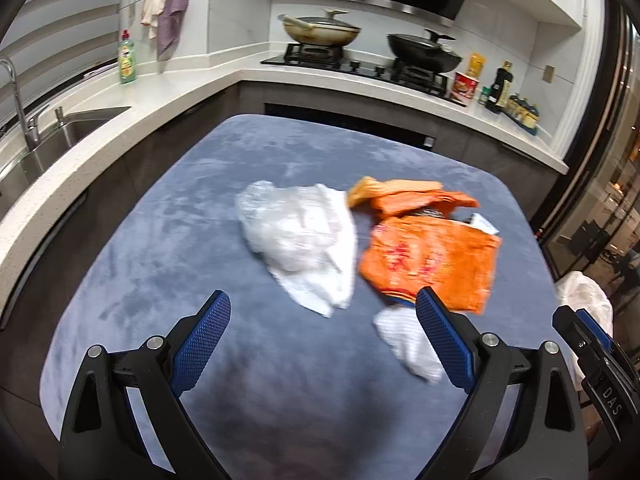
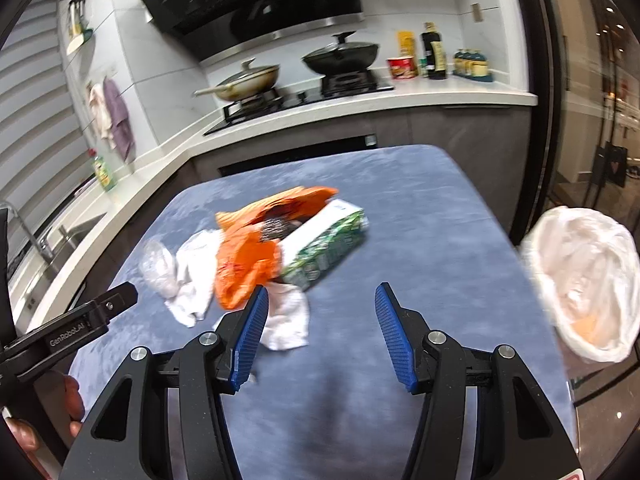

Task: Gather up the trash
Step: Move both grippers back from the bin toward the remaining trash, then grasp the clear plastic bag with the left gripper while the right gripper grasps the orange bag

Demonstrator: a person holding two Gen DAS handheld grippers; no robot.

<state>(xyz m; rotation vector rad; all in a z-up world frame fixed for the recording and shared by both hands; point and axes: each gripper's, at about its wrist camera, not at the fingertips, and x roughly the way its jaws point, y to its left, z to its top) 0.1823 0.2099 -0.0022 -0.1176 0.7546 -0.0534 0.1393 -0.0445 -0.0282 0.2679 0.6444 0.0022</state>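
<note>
A heap of trash lies on the blue-grey cloth table (image 1: 160,240). In it are a clear plastic bag (image 1: 280,220), an orange wrapper (image 1: 432,260), a green printed carton (image 2: 328,244) and a crumpled white tissue (image 1: 408,344). My left gripper (image 1: 324,300) hangs open and wide just short of the heap, with only cloth between its pads. My right gripper (image 2: 323,292) is open too, nothing in it, with the tissue (image 2: 288,316) beside its left pad. A bin lined with a white bag (image 2: 584,280) stands off the table's right edge.
Behind the table runs a white counter with a sink (image 1: 72,128) on the left, a hob with two lidded pans (image 1: 320,32), and bottles and a red cup (image 1: 464,84) on the right. A glass door closes the right side. A person's fingers (image 2: 74,396) hold the left gripper's handle.
</note>
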